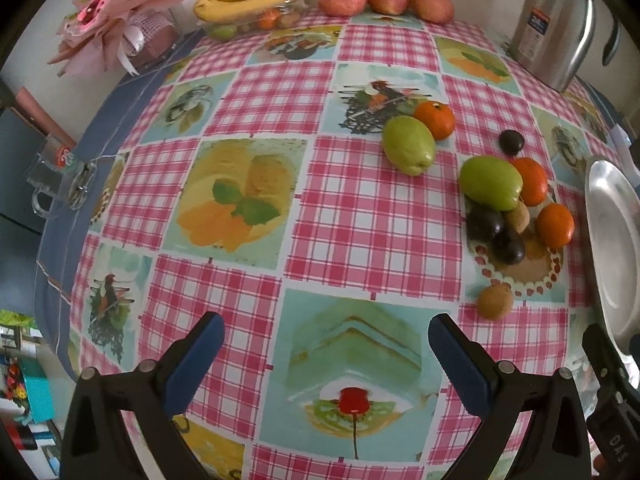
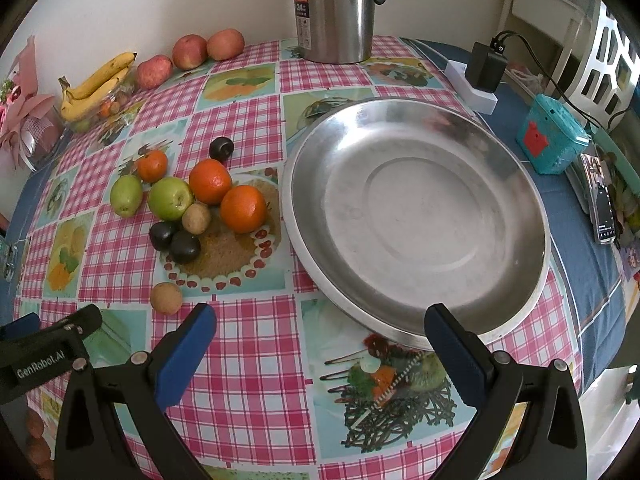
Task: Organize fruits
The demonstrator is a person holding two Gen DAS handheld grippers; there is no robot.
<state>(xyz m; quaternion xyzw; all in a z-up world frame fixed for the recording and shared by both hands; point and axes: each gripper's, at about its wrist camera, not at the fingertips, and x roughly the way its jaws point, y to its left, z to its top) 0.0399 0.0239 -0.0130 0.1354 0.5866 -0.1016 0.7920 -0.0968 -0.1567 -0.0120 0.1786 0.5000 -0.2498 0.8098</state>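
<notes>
A loose cluster of fruit lies on the checked tablecloth: green fruits (image 2: 170,197), oranges (image 2: 243,208), dark plums (image 2: 185,247) and small brown fruits (image 2: 166,298). It also shows in the left wrist view (image 1: 490,185). An empty steel dish (image 2: 416,216) sits right of the fruit; its rim shows at the left wrist view's right edge (image 1: 612,248). My left gripper (image 1: 326,330) is open and empty above the cloth, left of the fruit. My right gripper (image 2: 320,320) is open and empty at the dish's near rim.
Bananas (image 2: 98,86) on a clear box and three apples (image 2: 188,52) line the back wall. A steel kettle (image 2: 336,8) stands at the back. A power strip with charger (image 2: 480,76), a teal box (image 2: 550,140) and a phone (image 2: 602,208) lie right of the dish.
</notes>
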